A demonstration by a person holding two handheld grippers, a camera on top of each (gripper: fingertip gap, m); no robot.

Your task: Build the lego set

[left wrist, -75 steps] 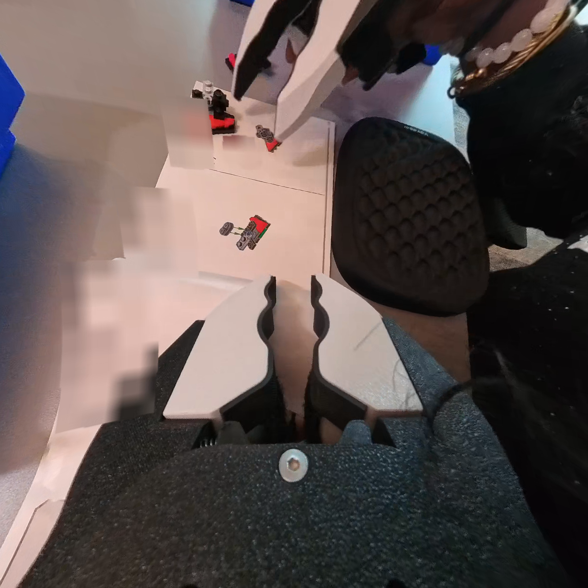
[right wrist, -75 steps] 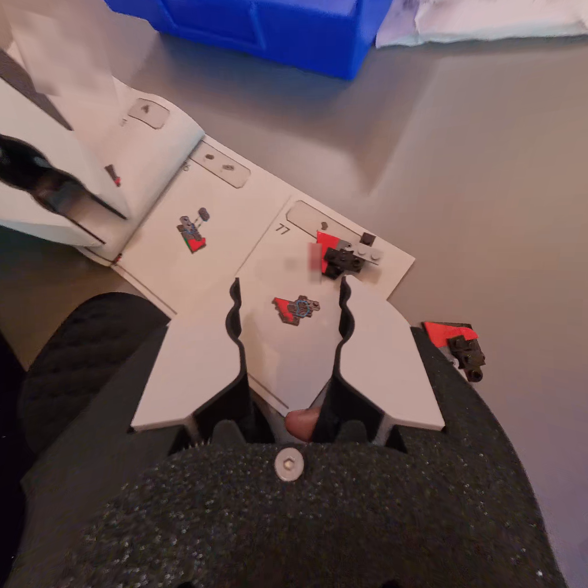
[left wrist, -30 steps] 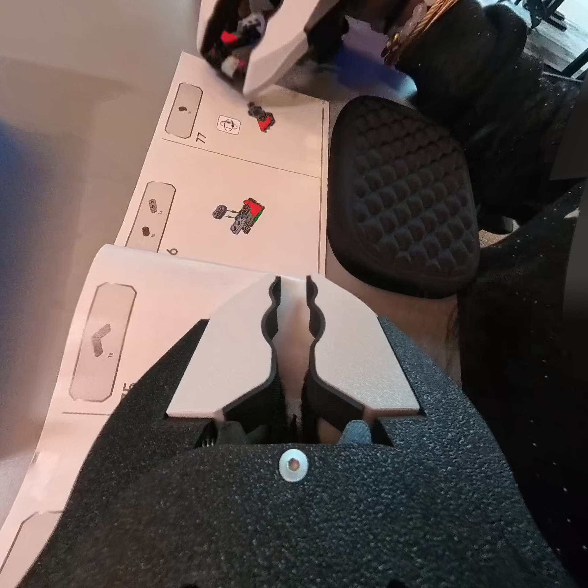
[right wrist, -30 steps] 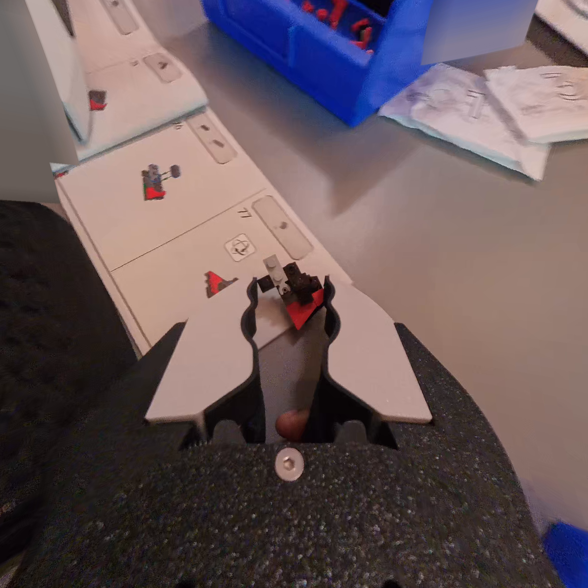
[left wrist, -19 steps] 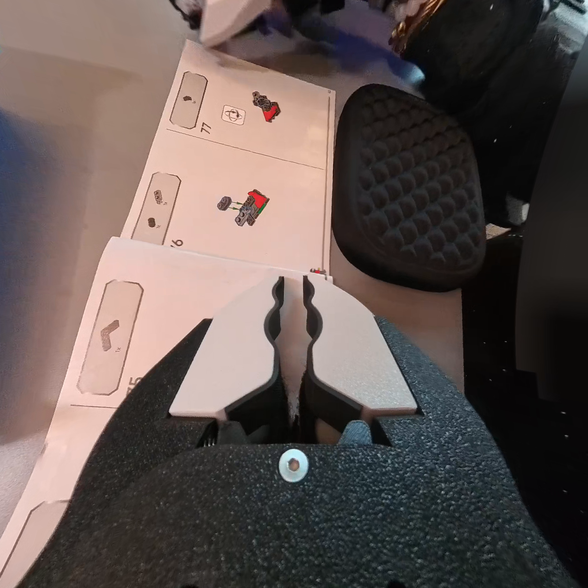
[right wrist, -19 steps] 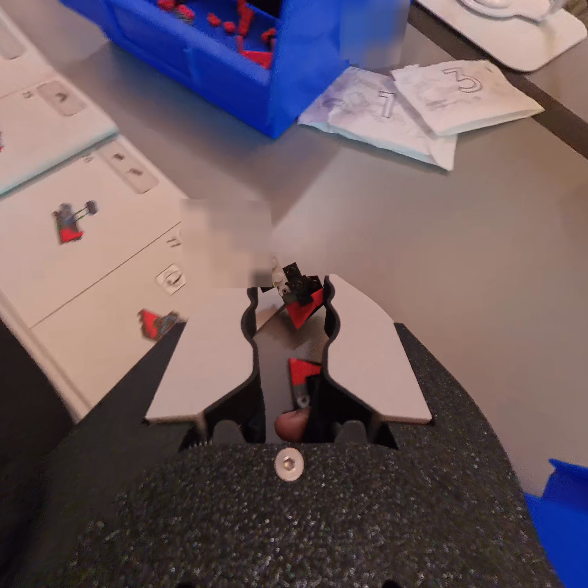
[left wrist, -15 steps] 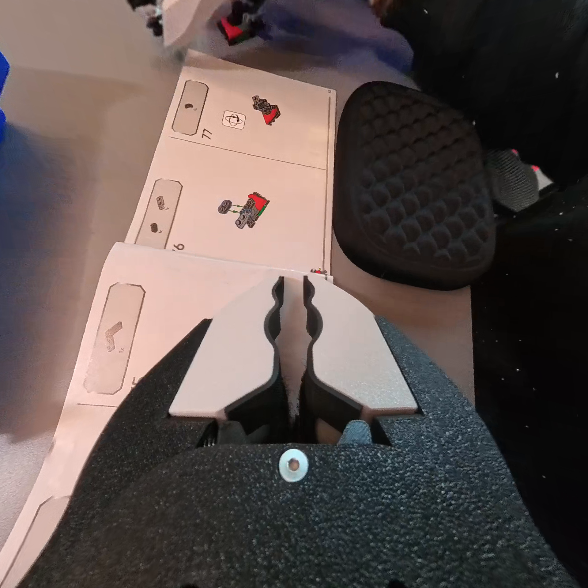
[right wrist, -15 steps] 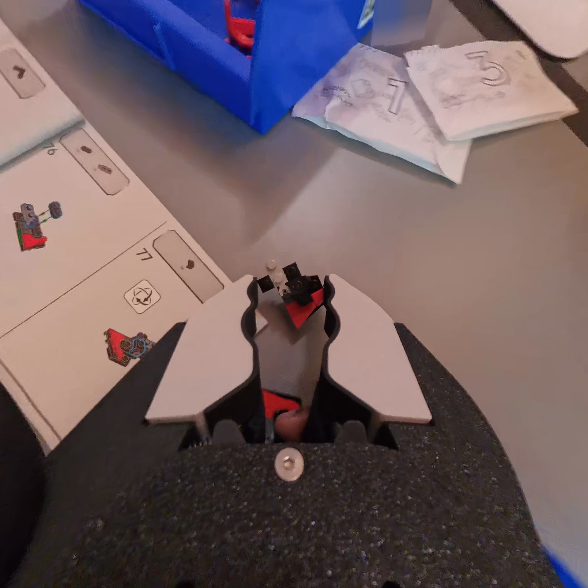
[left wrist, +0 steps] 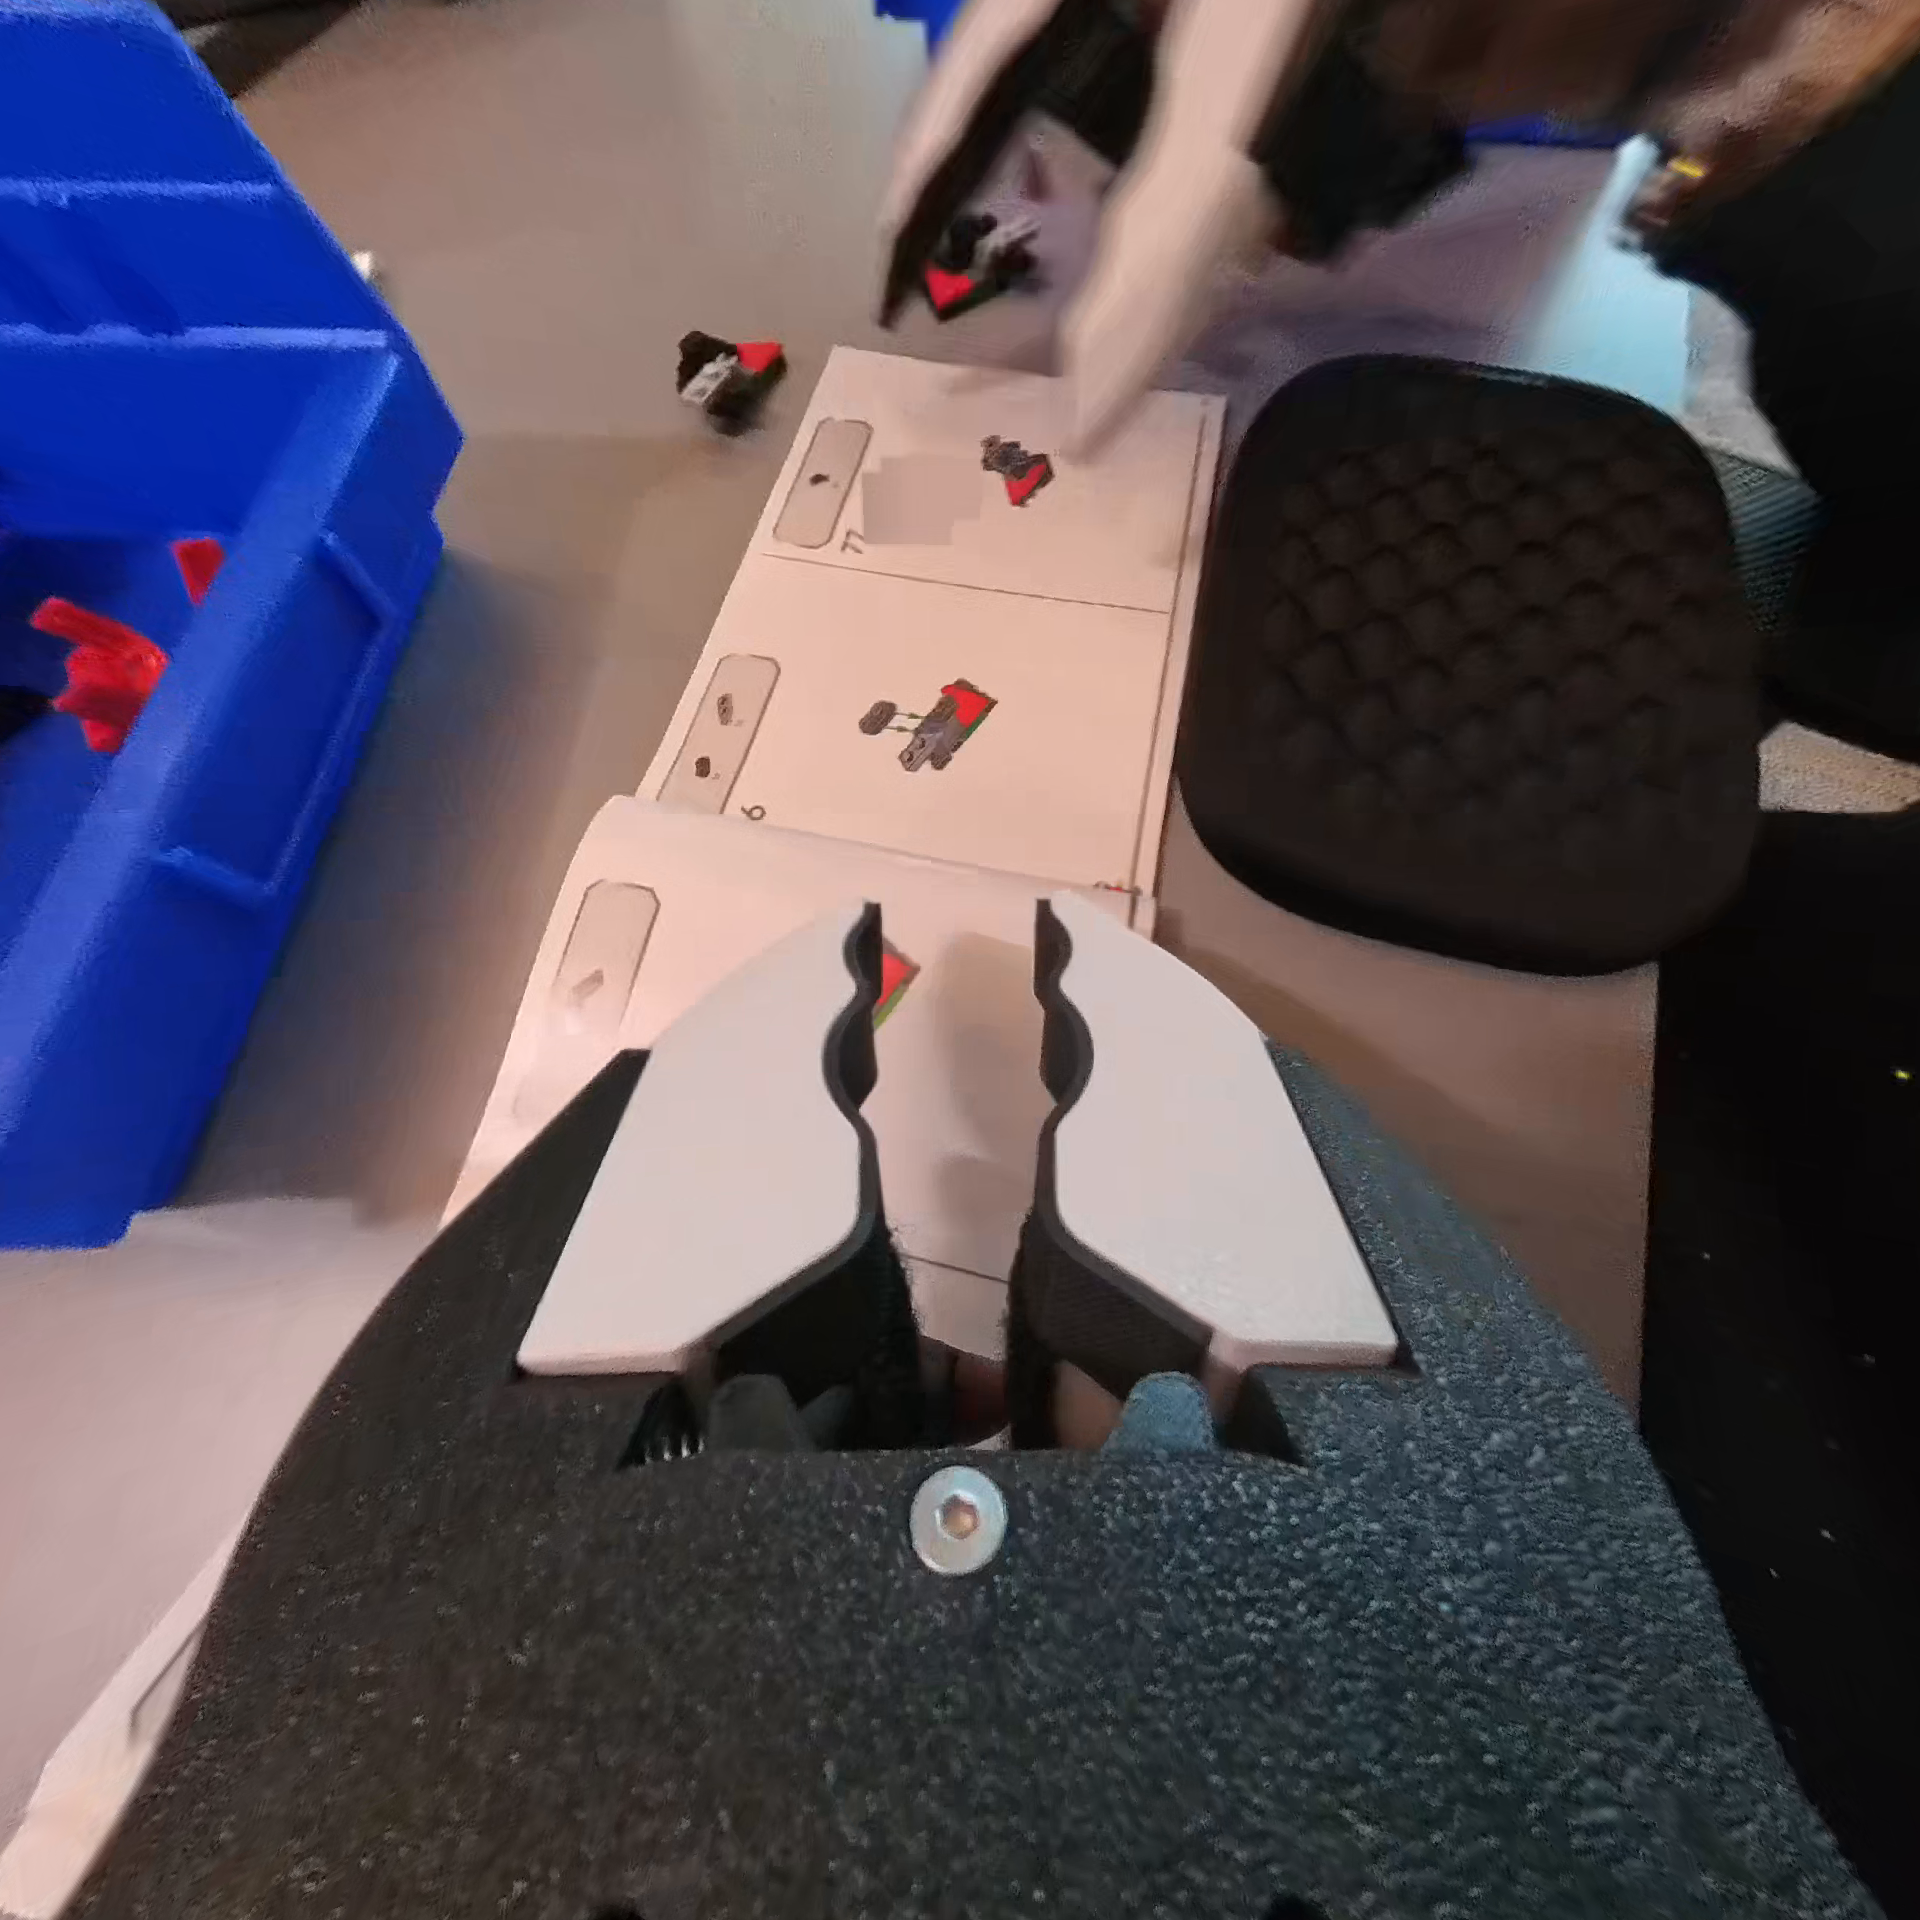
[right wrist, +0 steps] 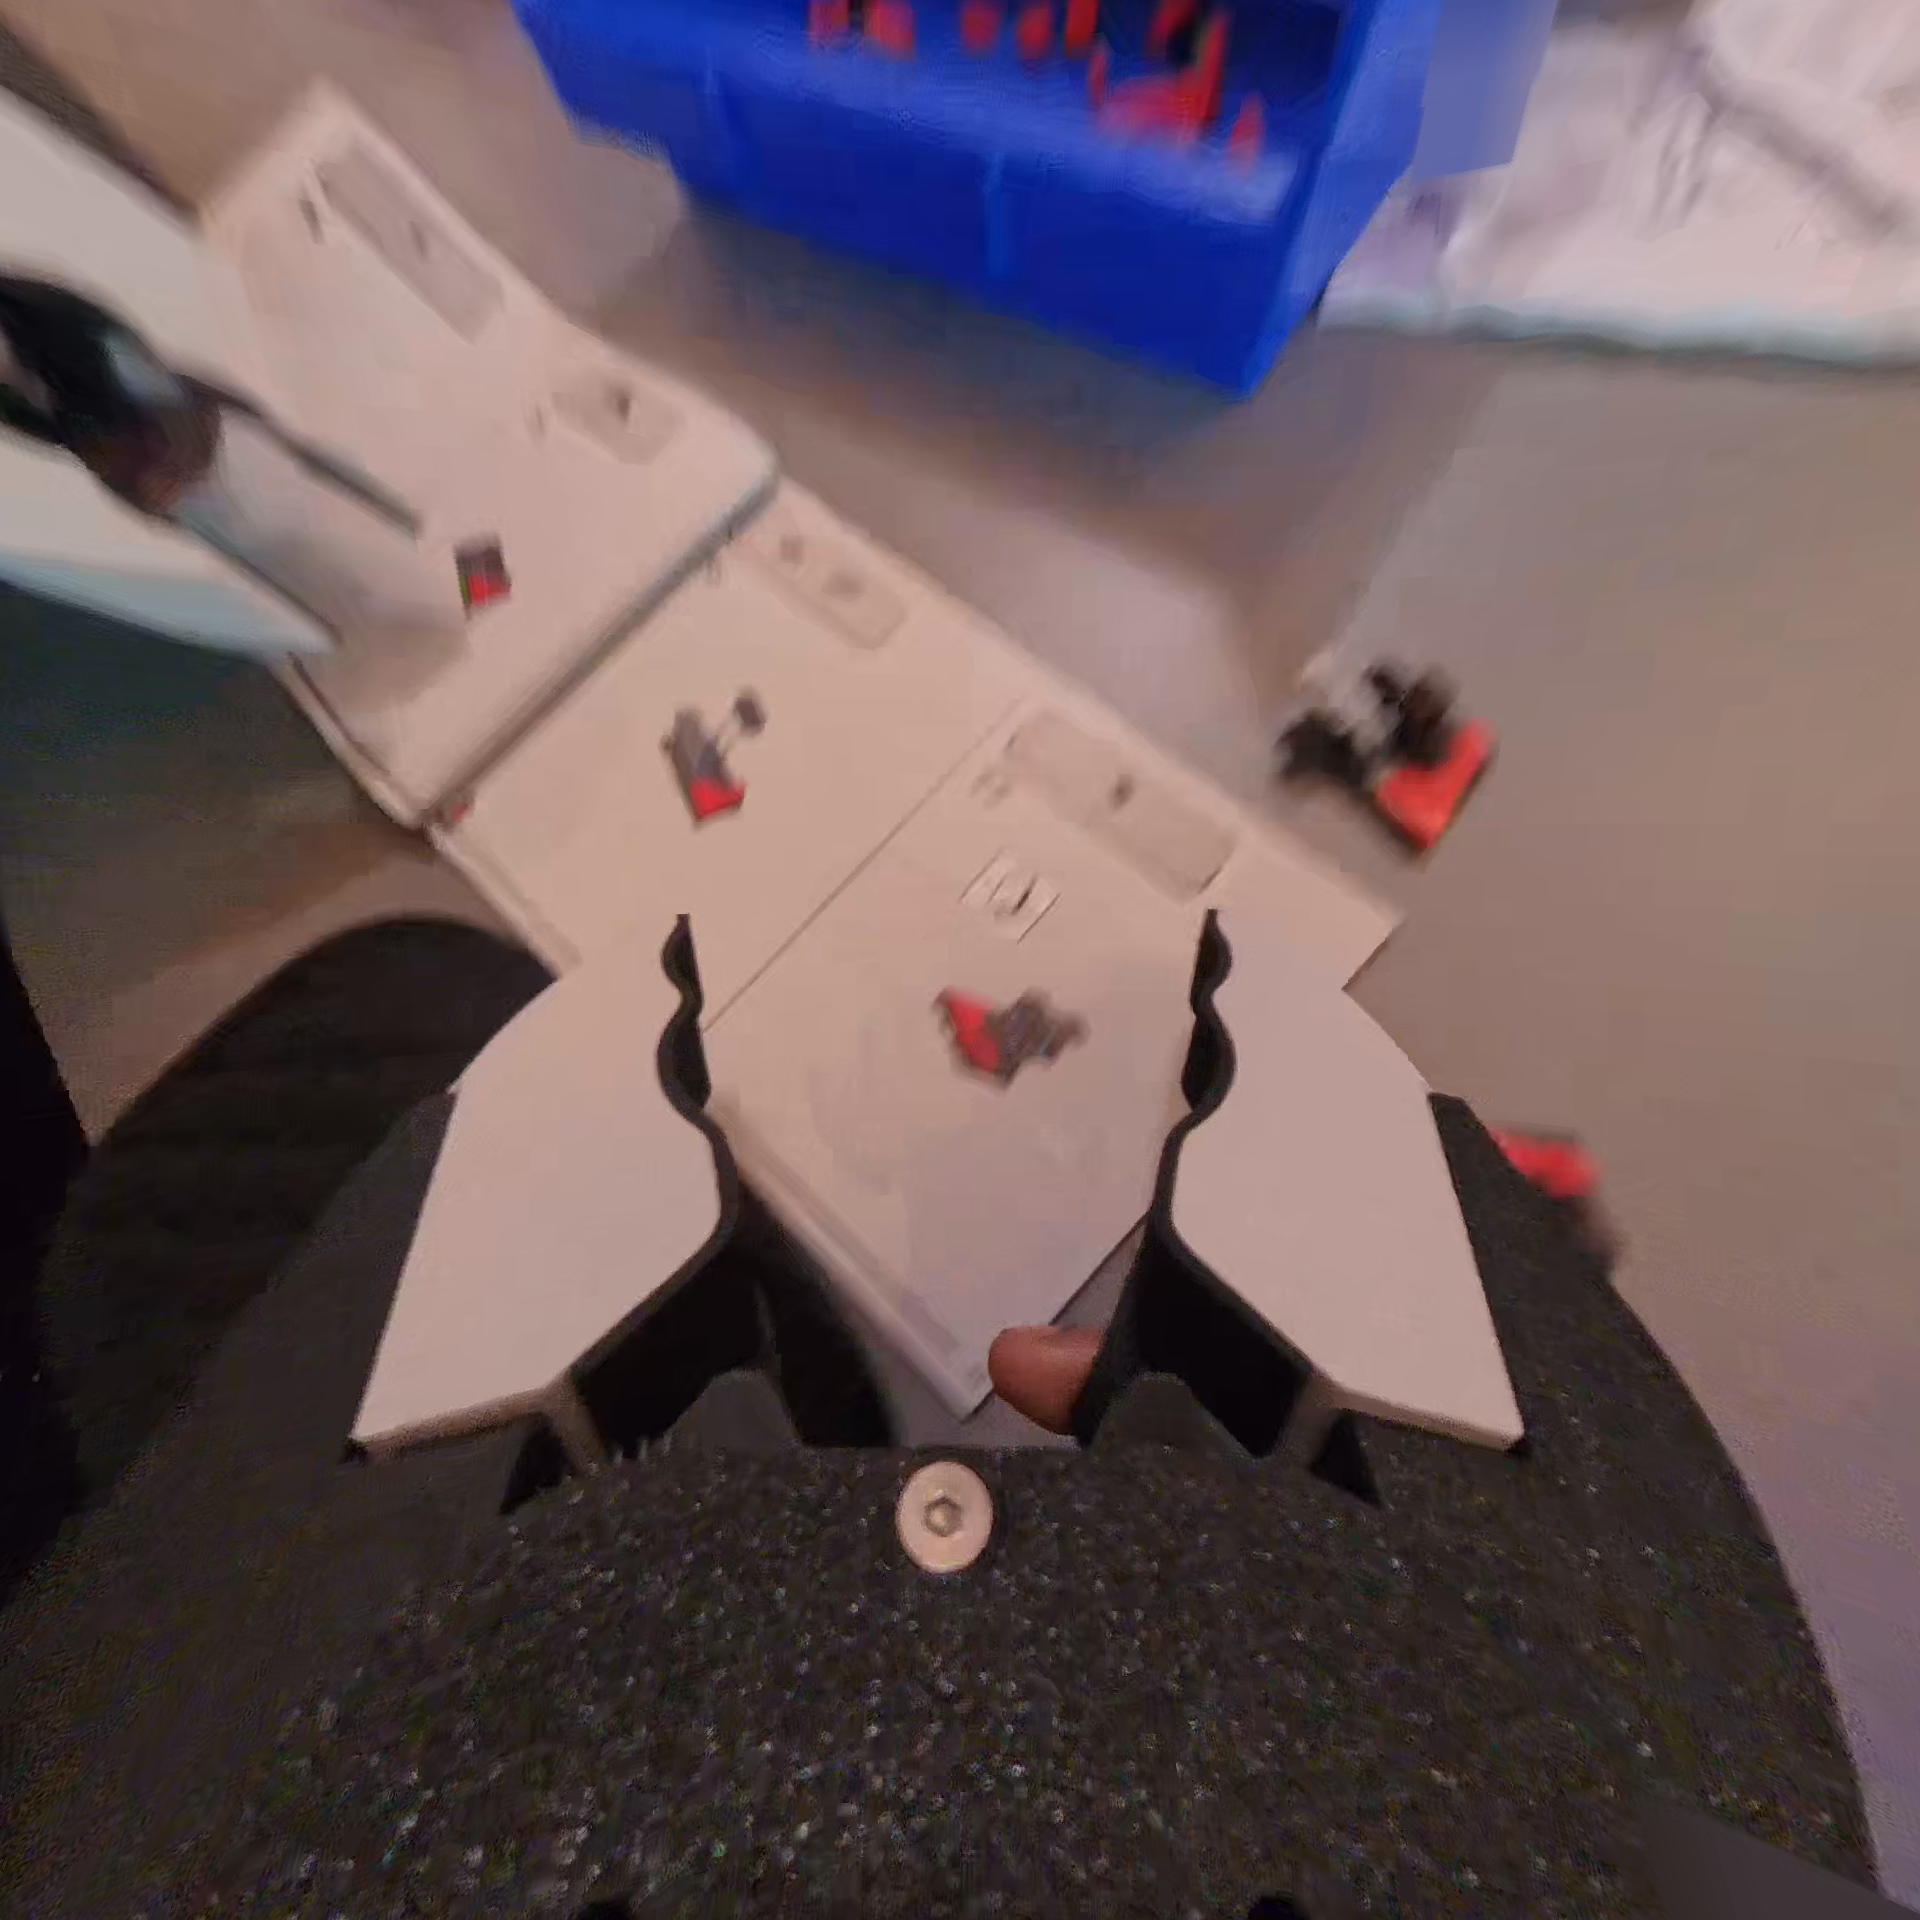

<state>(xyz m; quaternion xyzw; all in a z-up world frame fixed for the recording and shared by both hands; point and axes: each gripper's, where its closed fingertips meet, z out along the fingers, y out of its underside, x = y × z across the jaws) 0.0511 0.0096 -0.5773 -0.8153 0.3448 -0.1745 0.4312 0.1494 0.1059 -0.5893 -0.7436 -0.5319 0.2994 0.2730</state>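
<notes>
My left gripper is open by a small gap and empty, low over the open instruction booklet. My right gripper is open wide and empty over the booklet's near page. A small black, grey and red Lego assembly lies on the table past that page; it also shows in the left wrist view. A second red and black piece lies beside my right finger. In the left wrist view the blurred right gripper hovers at the booklet's far end, and that piece shows between its fingers.
A blue bin with red parts stands left of the booklet, and shows at the back in the right wrist view. A black padded cushion sits right of the booklet. White paper bags lie at the back right.
My right gripper let go of the black and red assembly, which now lies on the table, opened wide and moved back over the booklet. My left gripper opened from nearly shut.
</notes>
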